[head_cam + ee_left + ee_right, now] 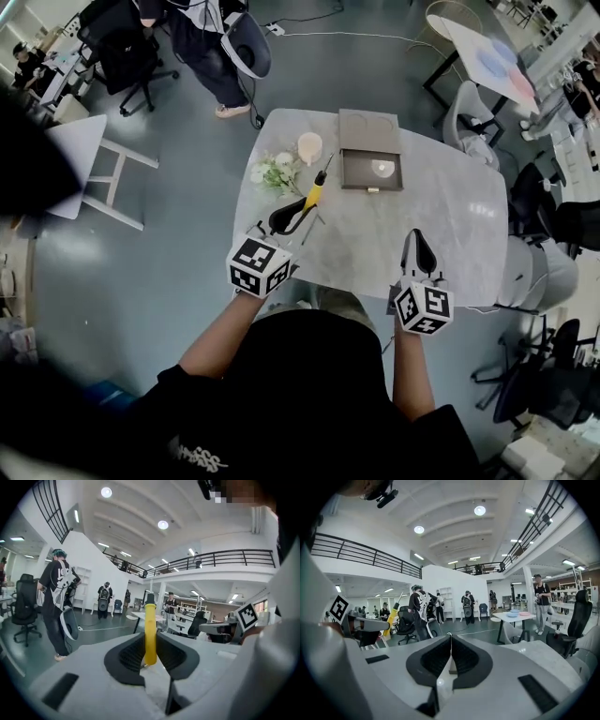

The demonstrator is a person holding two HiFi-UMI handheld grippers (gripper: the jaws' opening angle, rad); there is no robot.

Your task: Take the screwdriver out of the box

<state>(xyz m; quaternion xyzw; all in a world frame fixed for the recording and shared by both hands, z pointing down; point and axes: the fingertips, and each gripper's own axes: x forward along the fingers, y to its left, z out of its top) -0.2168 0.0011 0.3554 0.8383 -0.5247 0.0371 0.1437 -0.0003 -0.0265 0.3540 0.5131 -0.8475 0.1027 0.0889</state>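
My left gripper (293, 214) is shut on the yellow handle of a screwdriver (317, 191) and holds it above the marble table, its black shaft end toward the far side. In the left gripper view the screwdriver (150, 632) stands upright between the black pads of the left gripper (150, 654). The brown box (370, 159) lies open near the table's far edge, with a pale round thing inside. My right gripper (418, 249) hovers over the table's near right part, jaws together with nothing between them; the right gripper (450, 654) looks out level over the room.
A cream cup (309, 146) and a small bunch of white flowers (273, 172) stand left of the box on the marble table (450, 216). People, office chairs (127, 52) and other tables surround it. A white stool (94, 169) stands to the left.
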